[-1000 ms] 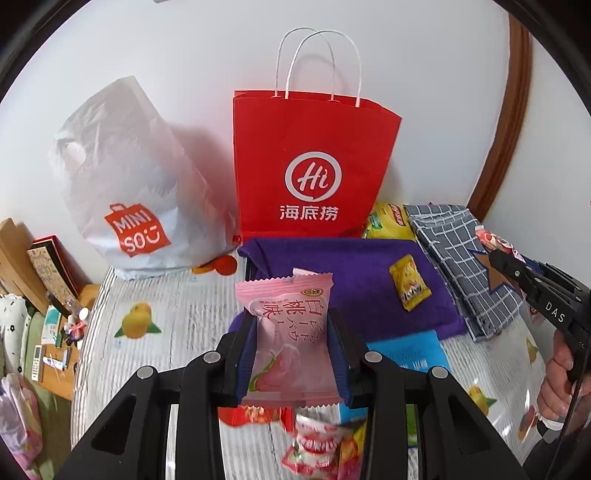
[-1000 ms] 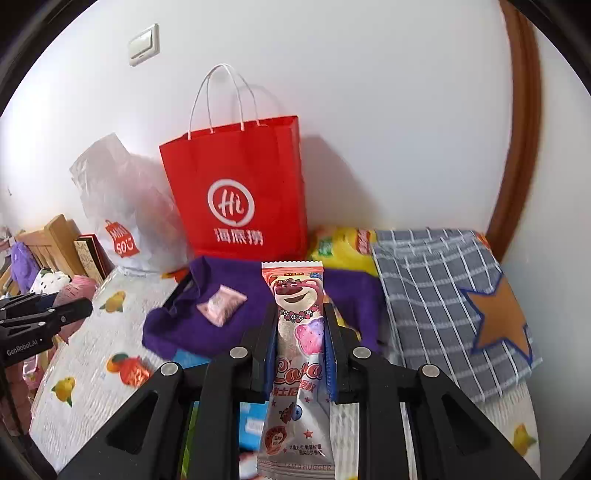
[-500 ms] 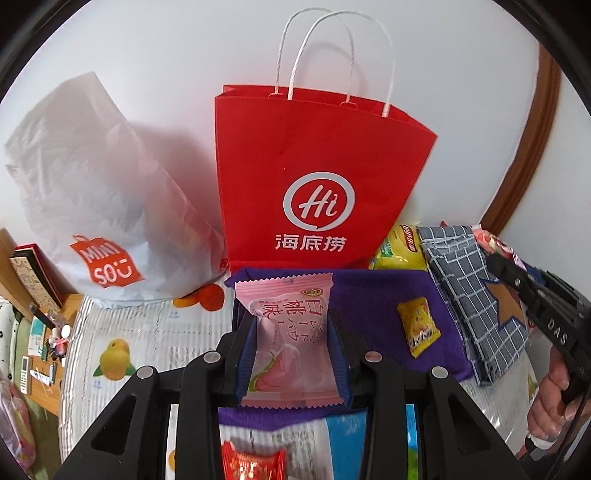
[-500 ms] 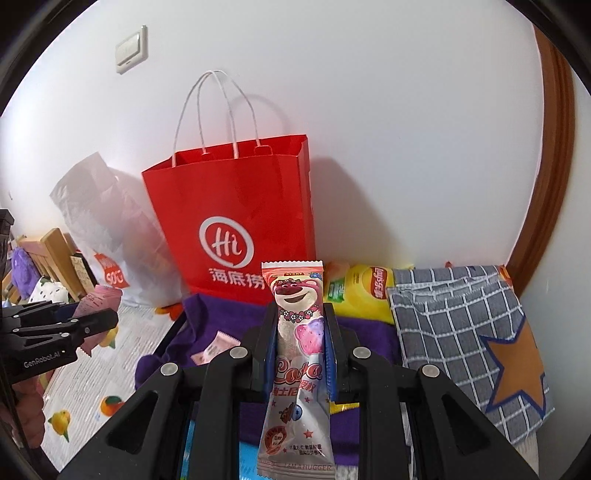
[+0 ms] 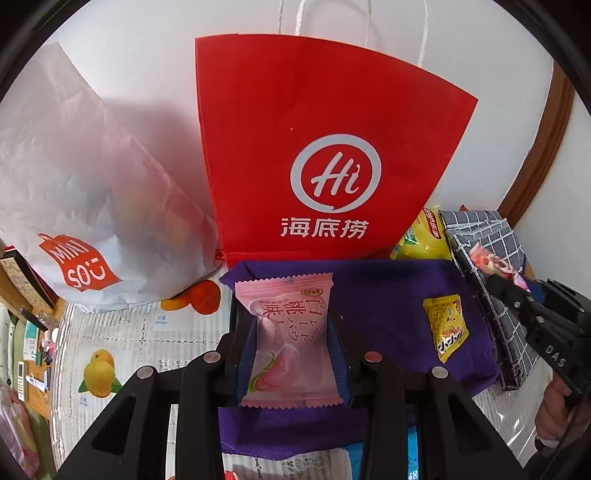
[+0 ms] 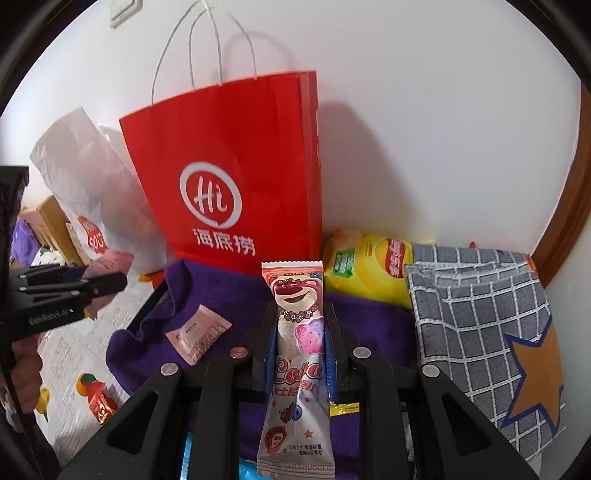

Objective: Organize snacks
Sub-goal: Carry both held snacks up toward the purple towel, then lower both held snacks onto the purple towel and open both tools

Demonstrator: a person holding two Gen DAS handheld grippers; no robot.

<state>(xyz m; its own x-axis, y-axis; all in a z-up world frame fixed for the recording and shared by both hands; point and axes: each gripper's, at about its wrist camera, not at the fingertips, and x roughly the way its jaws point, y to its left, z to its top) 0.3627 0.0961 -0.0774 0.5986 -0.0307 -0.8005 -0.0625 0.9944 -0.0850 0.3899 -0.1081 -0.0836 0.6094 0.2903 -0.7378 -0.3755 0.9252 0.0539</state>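
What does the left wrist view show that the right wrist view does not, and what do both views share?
Only the left wrist view shows the yellow sachet lying whole on the purple cloth, and the left tool gripping a pink peach packet. Only the right wrist view shows the small pink sachet, the wall switch and the right tool gripping the bear packet. Both show the red bag.

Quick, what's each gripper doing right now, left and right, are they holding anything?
Left gripper: shut on the pink peach candy packet.
Right gripper: shut on the pink bear snack stick.
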